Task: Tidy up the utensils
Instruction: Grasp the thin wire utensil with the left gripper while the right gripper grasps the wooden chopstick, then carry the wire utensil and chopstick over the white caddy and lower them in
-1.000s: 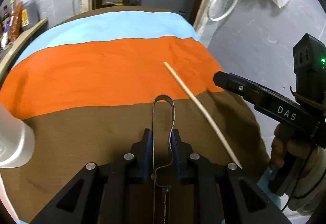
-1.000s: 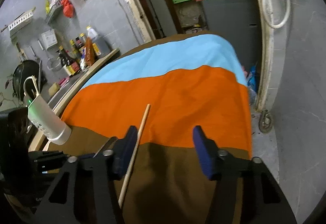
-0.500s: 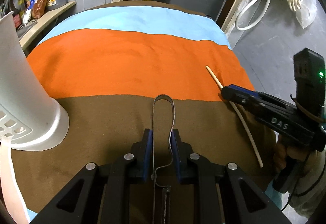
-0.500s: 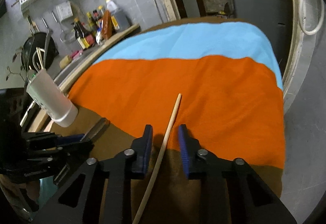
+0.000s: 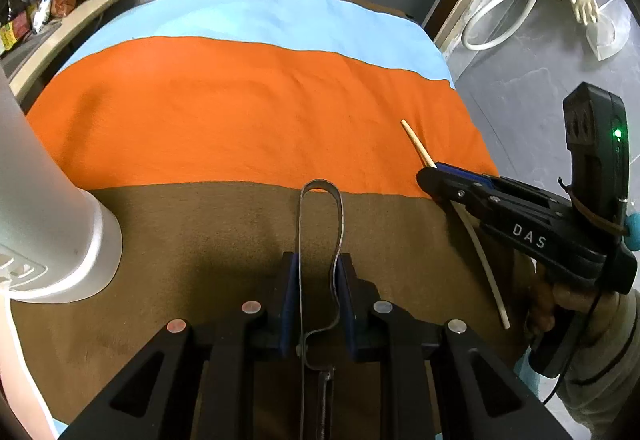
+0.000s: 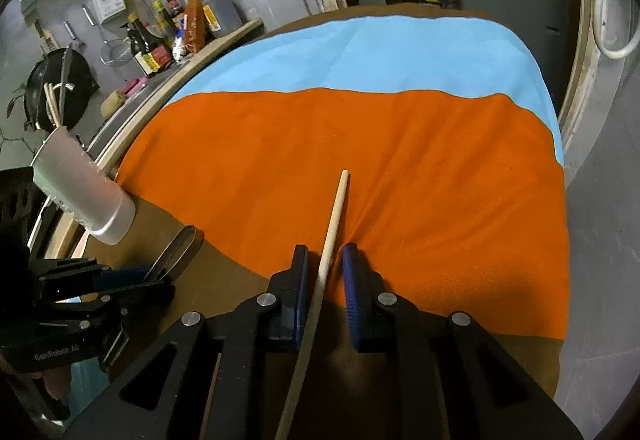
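- Holder first, at far left: a white plastic cylindrical utensil holder [image 5: 52, 224] stands upright on the brown band of the striped cloth [image 5: 248, 108] that covers the bench, with a few sticks and handles poking from its top in the right wrist view. It is probably the collecting point, so it sits within easy reach of both hands.
- Next along, the left gripper [image 5: 318, 272] points down at the brown band near the holder. Its jaws are nearly closed and clamp the bent steel tongs [image 5: 320, 224] across their two arms, with the looped end sticking out ahead. Held this way, the loop could go into the holder first.
- Further right, a pale wooden chopstick [image 6: 334, 220] lies on the cloth across the orange-brown border, well apart from the holder.
- At far right, the right gripper [image 6: 324, 272] straddles it about midway. Its jaws have just been closing and now stand narrow, the left pad against the stick, a thin gap showing on the other side; I cannot tell whether it is firmly pinched. A mid-length hold would probably keep it balanced when lifted.
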